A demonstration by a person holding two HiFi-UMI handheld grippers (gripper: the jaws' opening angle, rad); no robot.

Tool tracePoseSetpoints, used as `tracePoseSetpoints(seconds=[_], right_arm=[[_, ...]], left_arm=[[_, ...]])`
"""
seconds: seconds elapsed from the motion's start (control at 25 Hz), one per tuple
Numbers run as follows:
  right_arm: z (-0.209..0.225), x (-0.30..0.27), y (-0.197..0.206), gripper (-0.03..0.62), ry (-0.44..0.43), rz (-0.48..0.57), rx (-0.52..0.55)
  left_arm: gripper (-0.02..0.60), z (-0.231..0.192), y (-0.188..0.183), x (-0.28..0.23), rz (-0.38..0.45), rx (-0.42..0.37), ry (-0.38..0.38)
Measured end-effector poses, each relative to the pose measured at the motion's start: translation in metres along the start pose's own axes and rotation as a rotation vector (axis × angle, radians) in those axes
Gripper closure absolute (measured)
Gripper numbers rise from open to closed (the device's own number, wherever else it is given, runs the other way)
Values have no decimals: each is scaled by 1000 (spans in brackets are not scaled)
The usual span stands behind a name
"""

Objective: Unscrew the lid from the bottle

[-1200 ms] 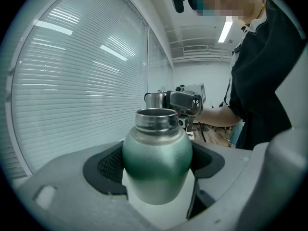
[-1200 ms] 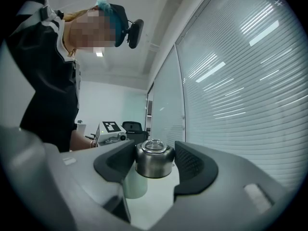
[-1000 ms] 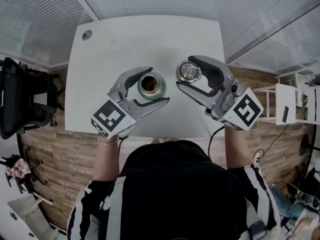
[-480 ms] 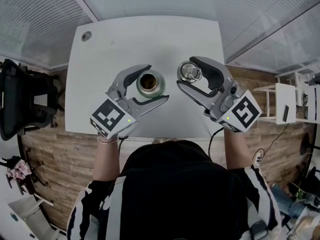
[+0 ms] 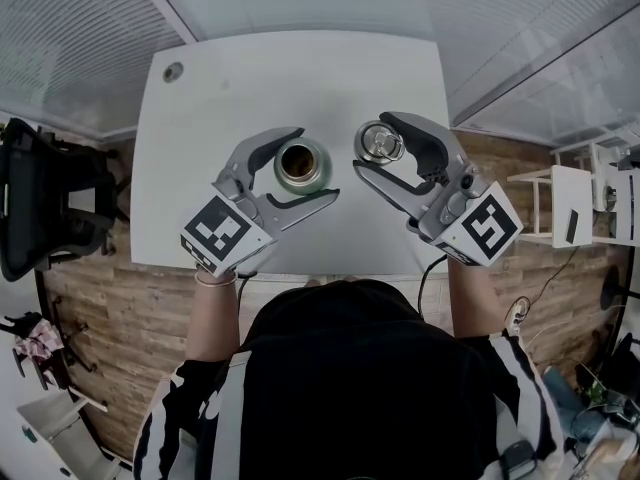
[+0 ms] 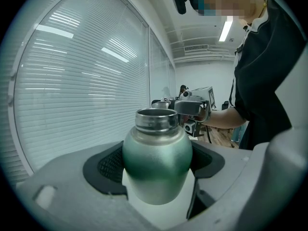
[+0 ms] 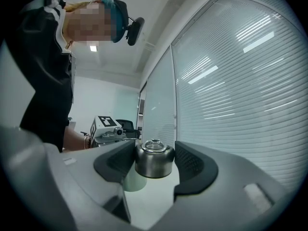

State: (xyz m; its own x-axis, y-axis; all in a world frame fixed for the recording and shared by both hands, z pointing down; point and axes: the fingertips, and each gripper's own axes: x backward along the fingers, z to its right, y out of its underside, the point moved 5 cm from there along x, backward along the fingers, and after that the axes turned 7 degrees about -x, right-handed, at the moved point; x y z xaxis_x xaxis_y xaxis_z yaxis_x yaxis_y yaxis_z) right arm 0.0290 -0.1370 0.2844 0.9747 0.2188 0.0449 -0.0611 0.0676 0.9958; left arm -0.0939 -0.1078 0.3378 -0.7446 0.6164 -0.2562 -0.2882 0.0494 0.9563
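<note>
A green metal bottle stands upright on the white table, its steel mouth open and uncapped. My left gripper is shut on the bottle's body, a pad on each side. To the right, and apart from the bottle, my right gripper is shut on the round steel lid. In the right gripper view the lid, knob up, sits between both dark pads a little above the table. The left gripper view shows the right gripper beyond the bottle's neck.
A small round grommet sits in the table's far left corner. A black chair stands left of the table, and white shelving on the right. Slatted blinds run along the far side.
</note>
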Motion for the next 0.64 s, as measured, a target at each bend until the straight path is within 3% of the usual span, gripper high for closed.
tracePoseSetpoints(seconds=[0.64], right_arm=[[-3,-1,-4,338,5,14,4]], left_arm=[[196,4,1,-1,-4,-2,9]])
